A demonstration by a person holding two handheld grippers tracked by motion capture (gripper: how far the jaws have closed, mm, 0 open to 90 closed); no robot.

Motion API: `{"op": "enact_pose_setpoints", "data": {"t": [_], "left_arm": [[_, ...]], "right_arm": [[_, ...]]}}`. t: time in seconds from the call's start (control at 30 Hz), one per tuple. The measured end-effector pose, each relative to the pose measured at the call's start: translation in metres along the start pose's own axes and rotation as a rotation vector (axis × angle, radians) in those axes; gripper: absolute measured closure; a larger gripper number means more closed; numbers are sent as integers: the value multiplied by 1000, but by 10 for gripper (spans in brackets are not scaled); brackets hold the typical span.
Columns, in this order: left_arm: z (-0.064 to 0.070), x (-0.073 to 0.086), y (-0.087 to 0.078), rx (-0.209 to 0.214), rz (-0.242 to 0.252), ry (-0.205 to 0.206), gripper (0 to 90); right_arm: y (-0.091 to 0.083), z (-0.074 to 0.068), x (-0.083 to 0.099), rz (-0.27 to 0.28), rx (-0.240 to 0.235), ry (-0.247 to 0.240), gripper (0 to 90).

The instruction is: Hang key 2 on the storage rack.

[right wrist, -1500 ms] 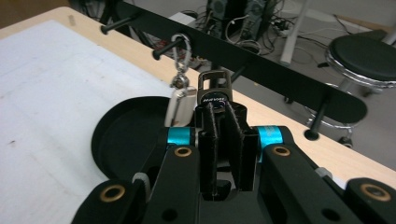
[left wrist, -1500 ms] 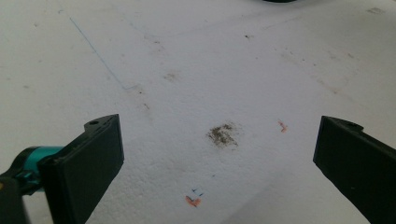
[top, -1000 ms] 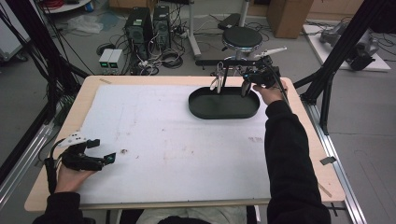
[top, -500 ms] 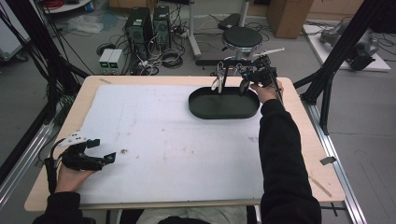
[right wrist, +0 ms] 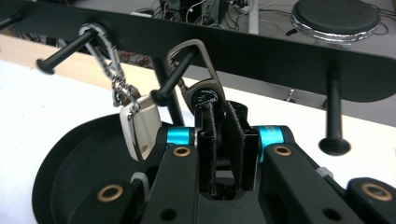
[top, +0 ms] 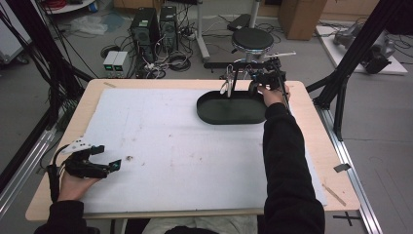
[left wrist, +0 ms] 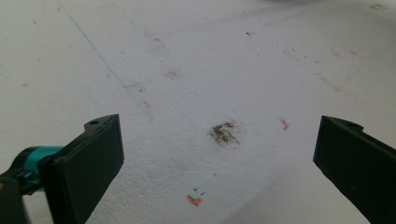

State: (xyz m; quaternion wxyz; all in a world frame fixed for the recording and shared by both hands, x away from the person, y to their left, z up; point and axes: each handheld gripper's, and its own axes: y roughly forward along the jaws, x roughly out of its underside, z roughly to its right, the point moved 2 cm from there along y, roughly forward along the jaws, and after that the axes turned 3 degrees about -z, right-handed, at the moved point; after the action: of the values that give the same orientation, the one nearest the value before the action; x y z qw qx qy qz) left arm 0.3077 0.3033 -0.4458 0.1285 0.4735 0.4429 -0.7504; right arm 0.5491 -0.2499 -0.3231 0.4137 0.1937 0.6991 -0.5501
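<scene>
Right gripper [right wrist: 219,135] fingers pinch the black strap of a keychain [right wrist: 208,95], its carabiner hooked on a peg of the black key rack [right wrist: 280,56] above the oval tray [top: 231,109] at the desk's [top: 311,141] far right. Second keychain [right wrist: 140,123] hangs just beside it. Left gripper [top: 92,163] rests near-left on the stained white sheet [left wrist: 196,60], fingers spread. Floor behind: PC towers [top: 153,24], cables, probably a stool [top: 252,39].
</scene>
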Motion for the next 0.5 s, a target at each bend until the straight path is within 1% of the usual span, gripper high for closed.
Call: {"op": "enact_pose_setpoints", "data": {"t": [0.03,0.1,0.2,0.27,0.3,0.33,0.4,0.5], "left_arm": [[0,0,0,0,0,0,22],[0,0,0,-1,-1,1,22],[1,0,-1,-3,1,1,22],[1,0,-1,-4,-1,6,22],[1,0,-1,-4,-2,6,22],[1,0,-1,-4,-3,5,22],[1,0,-1,-3,-6,5,22],[1,0,-1,-3,-5,6,22]], "right_arm": [[0,0,0,1,-4,18,811],[-1,1,1,-2,-17,41,745],[-5,1,3,0,-14,39,687],[-6,1,6,-2,-22,44,646],[-7,1,8,1,-26,39,613],[-8,1,9,5,-42,30,578],[-8,0,12,-4,-57,19,494],[-9,-4,13,-25,-76,2,325]]}}
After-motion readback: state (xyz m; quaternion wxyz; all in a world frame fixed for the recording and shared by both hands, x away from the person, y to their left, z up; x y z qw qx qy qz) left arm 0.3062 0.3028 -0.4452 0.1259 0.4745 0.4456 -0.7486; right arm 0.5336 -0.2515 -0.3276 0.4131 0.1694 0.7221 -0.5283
